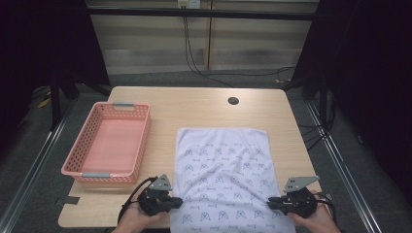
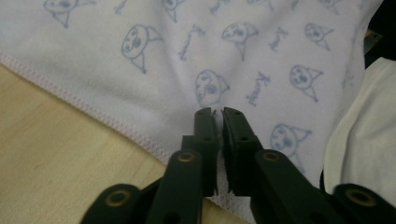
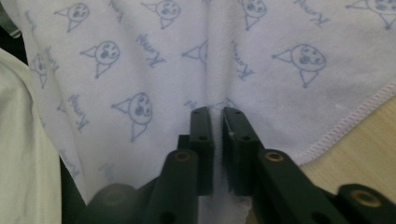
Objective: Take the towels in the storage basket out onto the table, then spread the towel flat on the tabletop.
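Observation:
A white towel [image 1: 223, 170] printed with small blue cartoon faces lies flat on the wooden table [image 1: 194, 104], its near end reaching the front edge. My left gripper [image 1: 177, 200] sits at the towel's near left edge. In the left gripper view the left gripper [image 2: 218, 112] has a fold of the towel [image 2: 187, 46] pinched between its black jaws, just inside the stitched hem. My right gripper [image 1: 269, 201] sits at the near right edge. In the right gripper view the right gripper [image 3: 217, 111] is likewise shut on a ridge of the towel [image 3: 187, 37].
An empty pink mesh basket [image 1: 141, 145] stands on the table's left side, beside the towel. A round cable hole [image 1: 233, 101] lies near the far edge. Cream fabric [image 2: 364, 140] shows by the table's front edge. Bare wood lies behind the towel.

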The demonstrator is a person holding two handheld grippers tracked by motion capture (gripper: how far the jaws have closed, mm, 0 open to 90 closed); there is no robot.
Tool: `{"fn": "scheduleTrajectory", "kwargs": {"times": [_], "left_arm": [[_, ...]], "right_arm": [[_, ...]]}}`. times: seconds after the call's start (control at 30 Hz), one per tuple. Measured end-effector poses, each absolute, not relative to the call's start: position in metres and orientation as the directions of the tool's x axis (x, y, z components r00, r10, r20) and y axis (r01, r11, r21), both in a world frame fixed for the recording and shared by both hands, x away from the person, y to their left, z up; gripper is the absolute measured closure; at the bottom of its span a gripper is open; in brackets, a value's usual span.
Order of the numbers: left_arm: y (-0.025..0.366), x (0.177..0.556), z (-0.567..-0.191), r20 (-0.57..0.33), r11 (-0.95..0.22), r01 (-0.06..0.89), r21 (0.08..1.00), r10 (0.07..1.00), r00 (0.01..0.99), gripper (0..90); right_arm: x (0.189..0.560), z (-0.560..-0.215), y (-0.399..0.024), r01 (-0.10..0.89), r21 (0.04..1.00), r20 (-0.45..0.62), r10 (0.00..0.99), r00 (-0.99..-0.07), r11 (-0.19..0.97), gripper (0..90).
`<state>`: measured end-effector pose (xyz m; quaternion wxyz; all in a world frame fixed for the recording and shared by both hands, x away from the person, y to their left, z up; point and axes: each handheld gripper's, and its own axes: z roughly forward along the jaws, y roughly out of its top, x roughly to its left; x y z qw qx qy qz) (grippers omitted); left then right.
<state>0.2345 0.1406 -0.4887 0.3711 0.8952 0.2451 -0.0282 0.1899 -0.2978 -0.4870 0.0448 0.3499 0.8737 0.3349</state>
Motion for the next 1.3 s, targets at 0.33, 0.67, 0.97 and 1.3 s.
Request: {"fn": "scheduleTrajectory", "kwargs": {"times": [0.33,0.67,0.97,1.3], "left_arm": [[0.124,0.289,-0.469,-0.247,-0.483,0.523,0.702,0.524,0.816,51.4],[0.117,0.318,-0.495,-0.16,-0.545,0.51,0.666,0.563,0.811,59.0],[0.117,0.309,-0.496,-0.115,-0.571,0.464,0.677,0.541,0.833,86.6],[0.109,0.287,-0.494,-0.158,-0.616,0.438,0.655,0.456,0.876,86.8]], "right_arm": [[0.222,-0.474,-0.307,0.565,0.718,0.117,0.73,-0.674,0.407,57.4],[0.282,-0.496,-0.288,0.582,0.672,0.058,0.751,-0.657,0.457,55.6],[0.264,-0.497,-0.291,0.566,0.669,0.018,0.751,-0.66,0.482,87.0],[0.225,-0.492,-0.306,0.619,0.634,0.093,0.749,-0.656,0.464,87.7]]}}
